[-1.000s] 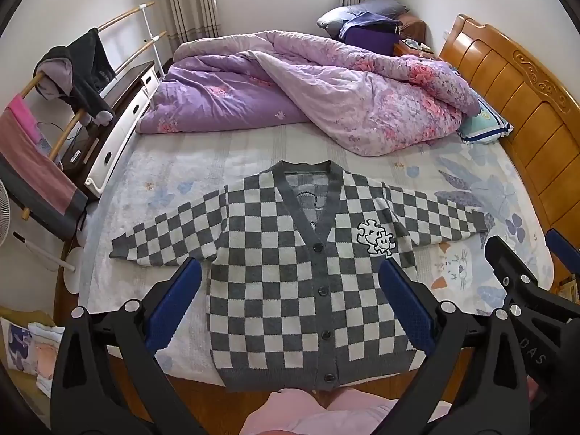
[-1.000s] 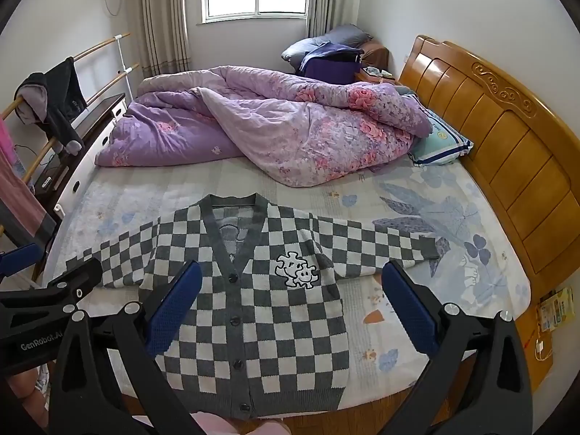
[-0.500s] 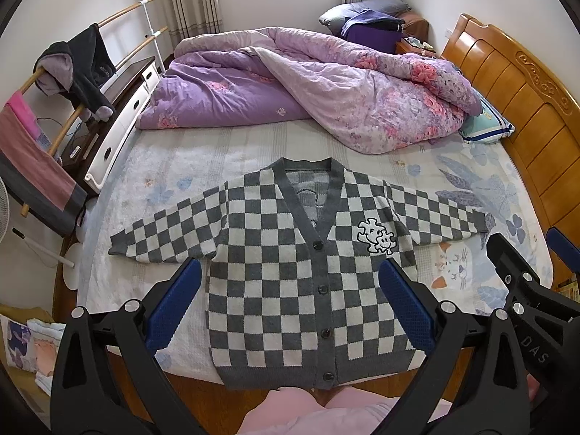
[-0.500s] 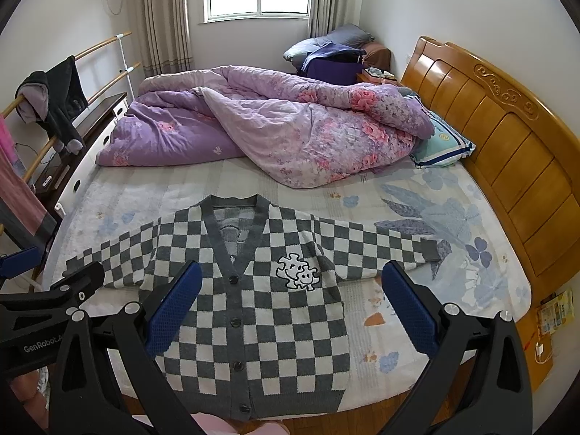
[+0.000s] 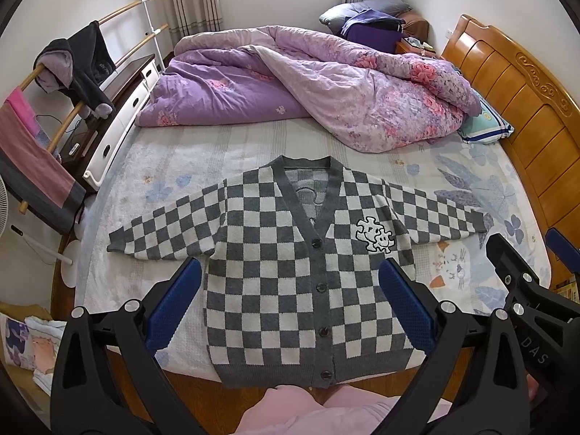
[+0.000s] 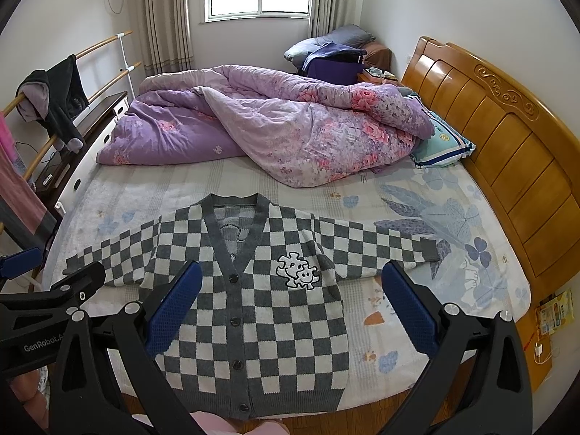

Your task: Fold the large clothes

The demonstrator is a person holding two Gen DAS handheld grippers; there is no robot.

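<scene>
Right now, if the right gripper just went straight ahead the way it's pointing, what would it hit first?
Probably the cardigan: the open right gripper aims at its chest, near the puzzle patch. Nothing shows in between, though depth is hard to judge.

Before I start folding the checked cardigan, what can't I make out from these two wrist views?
- Cardigan left sleeve cuff: in the right wrist view the other gripper covers it.
- Cardigan back: face-down on the bed sheet.
- Neck label: too small to read in either view.
- Bed's near edge: right wrist view, cut by the right gripper fingers.
- Left gripper: open, empty.
</scene>
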